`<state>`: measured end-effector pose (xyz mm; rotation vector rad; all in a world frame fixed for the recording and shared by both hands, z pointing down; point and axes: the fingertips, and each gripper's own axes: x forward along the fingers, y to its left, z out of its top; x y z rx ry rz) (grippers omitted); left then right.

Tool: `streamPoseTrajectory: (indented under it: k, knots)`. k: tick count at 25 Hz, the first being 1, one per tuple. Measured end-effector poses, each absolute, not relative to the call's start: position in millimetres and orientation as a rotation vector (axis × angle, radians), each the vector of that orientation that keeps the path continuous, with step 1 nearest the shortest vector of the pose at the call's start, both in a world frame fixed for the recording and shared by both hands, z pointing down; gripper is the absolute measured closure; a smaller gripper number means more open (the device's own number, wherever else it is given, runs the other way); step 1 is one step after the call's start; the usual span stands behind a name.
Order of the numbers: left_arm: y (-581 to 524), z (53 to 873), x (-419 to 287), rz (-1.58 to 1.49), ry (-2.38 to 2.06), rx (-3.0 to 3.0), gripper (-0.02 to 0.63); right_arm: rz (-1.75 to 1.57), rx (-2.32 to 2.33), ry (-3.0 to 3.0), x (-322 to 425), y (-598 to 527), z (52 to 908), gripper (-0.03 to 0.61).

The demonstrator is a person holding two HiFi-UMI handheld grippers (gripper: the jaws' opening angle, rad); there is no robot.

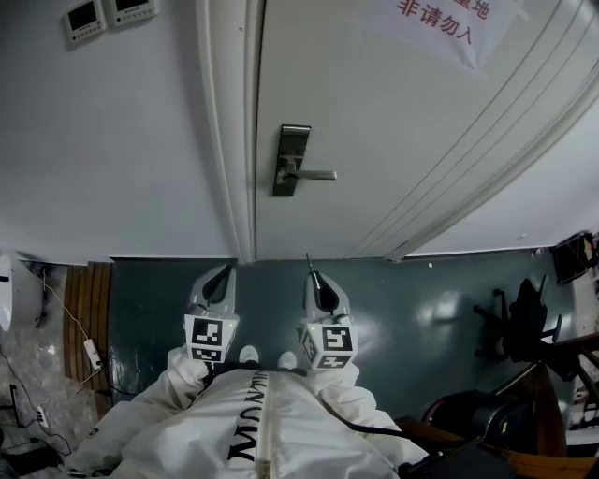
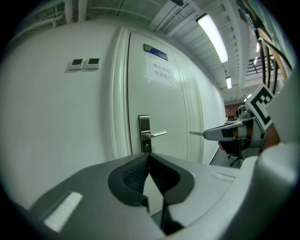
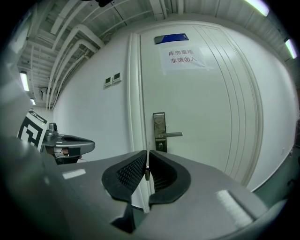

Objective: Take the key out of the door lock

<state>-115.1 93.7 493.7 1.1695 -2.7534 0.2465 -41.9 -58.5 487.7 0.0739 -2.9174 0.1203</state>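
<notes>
The white door (image 1: 393, 131) is shut, and its steel lock plate (image 1: 292, 159) carries a lever handle (image 1: 314, 174). In the right gripper view the keyhole (image 3: 160, 147) sits below the lever, with nothing in it that I can make out. My right gripper (image 1: 316, 281) hangs back from the door, shut on the key (image 1: 309, 262), whose thin blade (image 2: 196, 133) sticks out past the jaws toward the door. A sliver of the key's metal (image 3: 147, 172) shows between the pads. My left gripper (image 1: 223, 278) is beside it, shut and empty.
A paper sign (image 1: 440, 23) hangs on the door, and two wall control panels (image 1: 108, 14) are left of the frame. A cable and power strip (image 1: 92, 353) lie on the floor at the left. An office chair (image 1: 515, 323) and furniture stand at the right.
</notes>
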Motion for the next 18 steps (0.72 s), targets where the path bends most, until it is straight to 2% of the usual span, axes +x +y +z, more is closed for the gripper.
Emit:
streamPoseTrajectory:
  k: [18]
  knots:
    - [63, 491, -111, 0.265, -2.774, 1.115, 0.614, 0.132, 0.005, -2.917, -47, -91, 491, 0.557]
